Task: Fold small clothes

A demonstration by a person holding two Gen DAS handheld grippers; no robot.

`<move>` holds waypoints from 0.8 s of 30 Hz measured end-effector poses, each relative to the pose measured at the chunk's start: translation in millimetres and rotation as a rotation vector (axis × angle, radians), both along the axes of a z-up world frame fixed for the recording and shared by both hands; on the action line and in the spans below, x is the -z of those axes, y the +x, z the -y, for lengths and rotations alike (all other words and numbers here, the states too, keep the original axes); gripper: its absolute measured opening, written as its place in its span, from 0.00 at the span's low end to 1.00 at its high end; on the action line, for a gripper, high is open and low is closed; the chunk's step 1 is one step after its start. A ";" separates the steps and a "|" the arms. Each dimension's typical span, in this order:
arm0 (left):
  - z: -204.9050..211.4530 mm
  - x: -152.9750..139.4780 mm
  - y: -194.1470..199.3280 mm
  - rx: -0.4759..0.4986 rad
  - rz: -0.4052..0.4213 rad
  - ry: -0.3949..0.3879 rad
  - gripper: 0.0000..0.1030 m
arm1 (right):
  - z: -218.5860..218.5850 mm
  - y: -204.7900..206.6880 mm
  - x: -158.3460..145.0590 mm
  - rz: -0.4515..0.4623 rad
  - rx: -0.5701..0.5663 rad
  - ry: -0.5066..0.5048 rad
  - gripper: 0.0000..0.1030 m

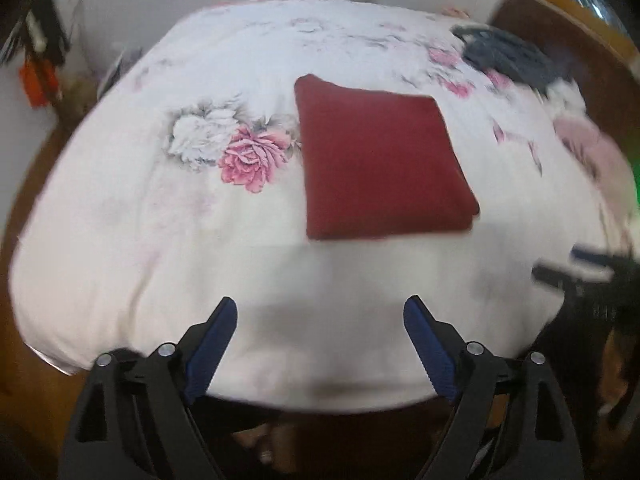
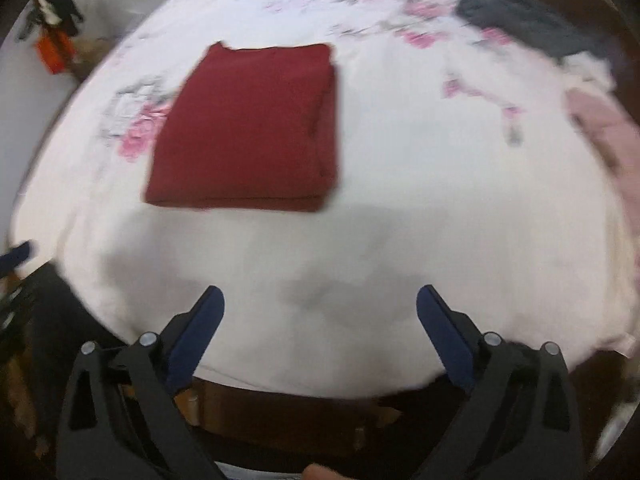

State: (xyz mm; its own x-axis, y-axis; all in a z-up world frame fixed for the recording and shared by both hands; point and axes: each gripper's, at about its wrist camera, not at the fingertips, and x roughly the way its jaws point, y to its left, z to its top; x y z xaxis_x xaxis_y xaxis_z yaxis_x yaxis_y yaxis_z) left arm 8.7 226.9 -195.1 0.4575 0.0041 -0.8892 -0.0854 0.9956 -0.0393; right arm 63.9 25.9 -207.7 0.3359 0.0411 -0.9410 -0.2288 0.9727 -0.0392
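Both grippers, left (image 1: pixel 320 308) and right (image 2: pixel 320 296), gape wide over a floral bedsheet (image 1: pixel 260 272) bearing folded maroon cloth (image 1: pixel 380 164).

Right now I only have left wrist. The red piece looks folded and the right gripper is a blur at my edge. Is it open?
Observer: Open. The right gripper has its fingers spread wide with nothing between them, over the near edge of the floral sheet.
Operator: Is the red fold tidy on its right side?
Observer: The red folded garment shows stacked layers along its right edge, roughly aligned. Blur hides finer detail.
Operator: Anything below the right gripper?
Observer: A person's fingertip shows at the bottom edge of the right wrist view.
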 end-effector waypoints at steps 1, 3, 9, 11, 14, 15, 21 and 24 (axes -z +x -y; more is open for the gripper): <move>2.5 -8.5 -10.9 0.002 0.023 0.024 0.85 | -2.2 -5.6 -2.6 -0.003 -0.004 -0.020 0.94; -1.4 -22.9 -28.0 -0.003 0.053 0.008 0.86 | -1.9 -18.0 -11.4 0.000 -0.010 -0.002 0.94; -7.2 -86.3 -57.7 -0.099 0.146 -0.021 0.86 | 3.0 -38.1 -74.0 0.080 -0.014 0.071 0.94; -10.2 -114.8 -67.0 -0.095 0.190 -0.066 0.86 | 3.2 -45.5 -108.0 0.149 -0.023 0.091 0.94; -15.1 -154.6 -74.1 -0.098 0.212 -0.103 0.87 | -2.2 -61.0 -166.5 0.284 -0.056 0.083 0.96; -13.8 -165.6 -73.5 -0.086 0.196 -0.085 0.87 | -4.0 -65.8 -179.6 0.317 -0.064 0.078 0.97; -7.7 -201.7 -83.9 -0.062 0.212 -0.020 0.86 | -14.9 -92.2 -228.1 0.423 -0.096 0.075 0.97; -3.6 -209.0 -93.1 -0.060 0.236 -0.005 0.86 | -16.4 -99.6 -233.2 0.424 -0.100 0.085 0.97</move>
State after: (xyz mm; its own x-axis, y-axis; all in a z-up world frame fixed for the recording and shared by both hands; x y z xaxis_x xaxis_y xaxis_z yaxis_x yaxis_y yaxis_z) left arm -84.4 230.5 13.9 0.6519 0.0335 -0.7576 -0.1324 0.9887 -0.0702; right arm -35.7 42.3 25.4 0.6819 0.1647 -0.7126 -0.3029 0.9504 -0.0702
